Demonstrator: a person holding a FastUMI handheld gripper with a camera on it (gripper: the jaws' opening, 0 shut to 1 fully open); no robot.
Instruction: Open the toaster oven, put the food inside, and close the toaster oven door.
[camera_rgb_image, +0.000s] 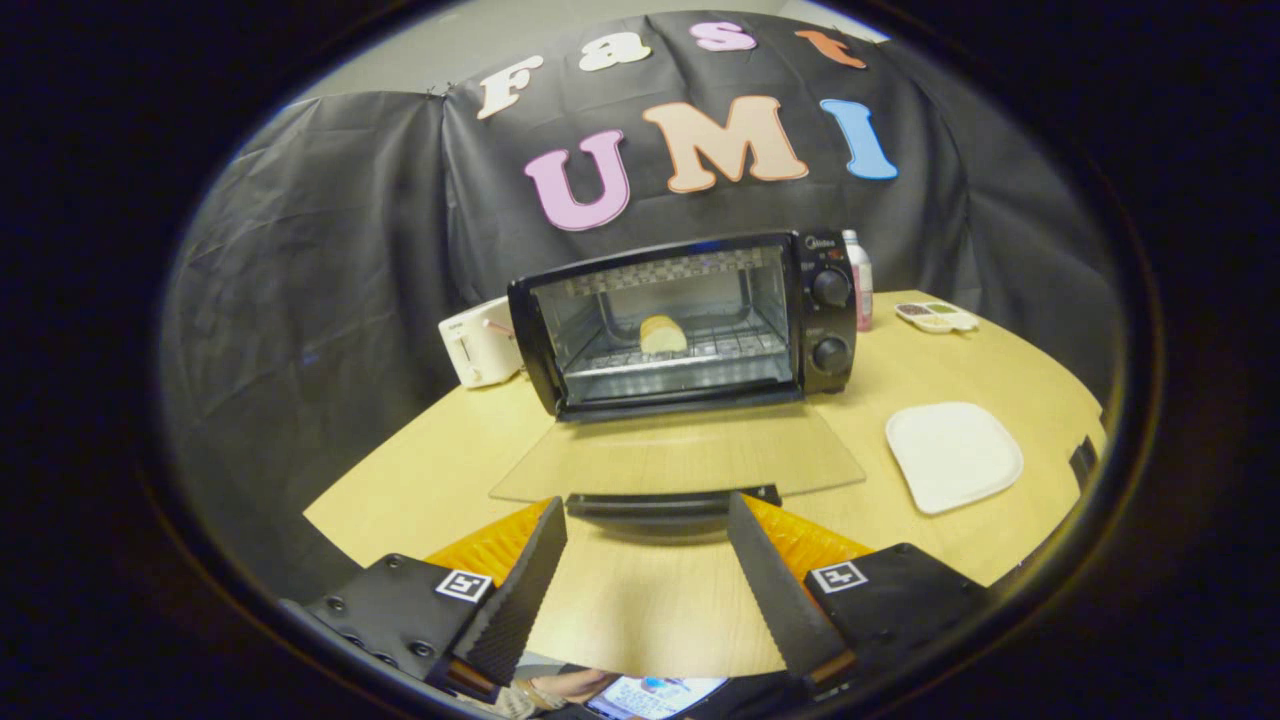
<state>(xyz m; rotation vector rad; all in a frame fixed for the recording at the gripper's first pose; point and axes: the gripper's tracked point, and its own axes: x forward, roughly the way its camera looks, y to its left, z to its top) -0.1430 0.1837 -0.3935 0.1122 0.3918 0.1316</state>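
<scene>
1. Far left, a white toaster (478, 345) stood beside the toaster oven (690, 320).
2. The oven's glass door (680, 455) lay folded down, and the bread (662, 335) sat inside on the rack.
3. The gripper (647, 535) was spread, empty, near the door handle (668, 503).
4. Right, the white plate (952, 456) sat bare.
5. Only closing the door seemed left.

Black toaster oven (690, 320) on table, glass door (680, 455) folded flat (fully open); bread slice (662, 335) on rack inside.
</scene>
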